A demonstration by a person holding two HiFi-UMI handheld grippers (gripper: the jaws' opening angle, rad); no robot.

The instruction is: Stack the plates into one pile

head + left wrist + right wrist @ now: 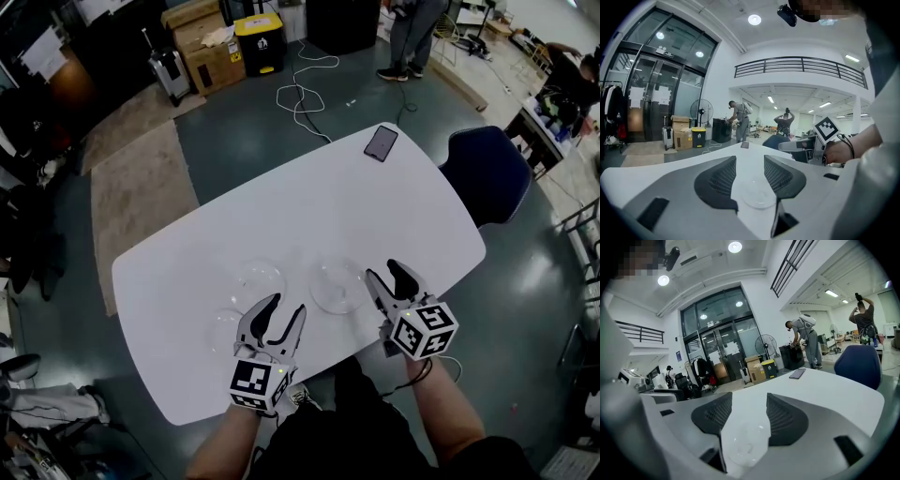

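Three clear glass plates lie apart on the white table: one in the middle, one to its right, and one near the front edge. My left gripper hovers open between them; in the left gripper view a clear plate lies on the table low between the jaws, untouched. My right gripper stands open just right of the right-hand plate. In the right gripper view a plate shows low between the jaws, and the pads are clear of it.
A dark phone lies at the table's far corner. A blue chair stands at the right side. Cables, cardboard boxes and a yellow-lidded bin are on the floor beyond. A person stands far off.
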